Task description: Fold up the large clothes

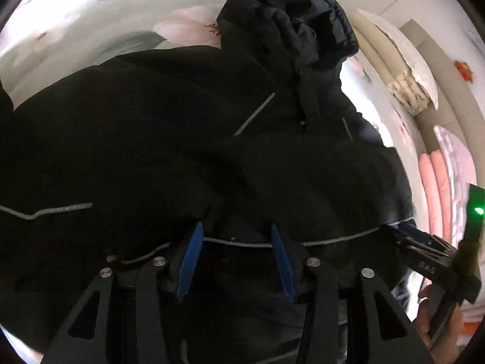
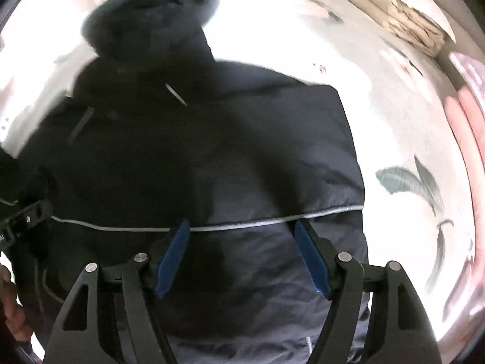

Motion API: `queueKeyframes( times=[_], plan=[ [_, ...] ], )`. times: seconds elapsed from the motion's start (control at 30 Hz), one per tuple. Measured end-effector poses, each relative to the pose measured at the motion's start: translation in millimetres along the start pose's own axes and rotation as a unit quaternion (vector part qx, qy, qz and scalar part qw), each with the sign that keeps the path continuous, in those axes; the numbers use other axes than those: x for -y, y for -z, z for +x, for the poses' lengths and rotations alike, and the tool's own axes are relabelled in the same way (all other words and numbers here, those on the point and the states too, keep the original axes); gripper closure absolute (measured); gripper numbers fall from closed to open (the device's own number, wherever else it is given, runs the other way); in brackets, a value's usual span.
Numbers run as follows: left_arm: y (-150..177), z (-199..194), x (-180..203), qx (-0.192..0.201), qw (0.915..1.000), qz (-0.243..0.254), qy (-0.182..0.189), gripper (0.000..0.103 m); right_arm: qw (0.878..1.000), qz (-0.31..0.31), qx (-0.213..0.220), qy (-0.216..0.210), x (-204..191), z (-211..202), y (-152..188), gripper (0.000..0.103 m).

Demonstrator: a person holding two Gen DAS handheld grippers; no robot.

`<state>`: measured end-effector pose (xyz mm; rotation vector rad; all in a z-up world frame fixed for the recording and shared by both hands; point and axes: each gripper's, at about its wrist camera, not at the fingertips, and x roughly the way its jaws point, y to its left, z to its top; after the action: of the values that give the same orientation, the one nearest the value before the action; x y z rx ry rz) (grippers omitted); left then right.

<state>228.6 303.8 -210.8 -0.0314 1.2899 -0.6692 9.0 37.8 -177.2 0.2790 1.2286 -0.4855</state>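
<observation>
A large black hooded jacket (image 1: 151,136) lies spread on a floral bed sheet, with its hood (image 1: 288,15) at the far end. A grey reflective stripe (image 1: 333,238) crosses it near the hem. My left gripper (image 1: 236,227) hovers over that stripe, its blue pads apart with dark fabric below them. The right gripper (image 1: 418,239) shows at the jacket's right edge. In the right wrist view the jacket (image 2: 212,151) and hood (image 2: 151,15) fill the middle. My right gripper (image 2: 242,223) stands open over the stripe (image 2: 272,223), nothing pinched. The left gripper (image 2: 27,215) sits at the jacket's left edge.
The floral sheet (image 1: 91,15) (image 2: 409,151) surrounds the jacket. Beige pillows or folded bedding (image 1: 394,69) and pink bedding (image 1: 433,188) lie along the far right side. A person's hand (image 1: 436,327) holds the right gripper; another hand (image 2: 12,318) shows at the lower left.
</observation>
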Motion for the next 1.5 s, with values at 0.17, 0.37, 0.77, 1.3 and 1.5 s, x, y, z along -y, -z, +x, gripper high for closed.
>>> queueKeyframes(
  times=[0.17, 0.37, 0.77, 1.3, 1.5],
  plan=[
    [0.6, 3.2, -0.6, -0.002, 0.9999, 0.011, -0.009, 0.055, 0.999, 0.018, -0.035, -0.012, 8.0, 41.9, 9.5, 0.025],
    [-0.3, -59.9, -20.9, 0.052, 0.9971, -0.052, 0.018, 0.054, 0.999, 0.002, -0.043, -0.014, 20.7, 42.1, 9.7, 0.021],
    [-3.7, -214.3, -300.9, 0.238, 0.9092, -0.331, -0.084, 0.030, 0.998, -0.006, -0.056, 0.001, -6.5, 61.1, -15.9, 0.008],
    [-67.2, -127.9, -391.6, 0.172, 0.9068, -0.371, -0.103, 0.074, 0.997, -0.007, -0.079, 0.014, -13.7, 72.9, -26.2, 0.001],
    [-64.7, -159.3, -373.3, 0.188, 0.9145, -0.333, -0.133, 0.091, 0.996, -0.009, -0.081, 0.019, -23.6, 72.9, -24.3, 0.001]
  ],
)
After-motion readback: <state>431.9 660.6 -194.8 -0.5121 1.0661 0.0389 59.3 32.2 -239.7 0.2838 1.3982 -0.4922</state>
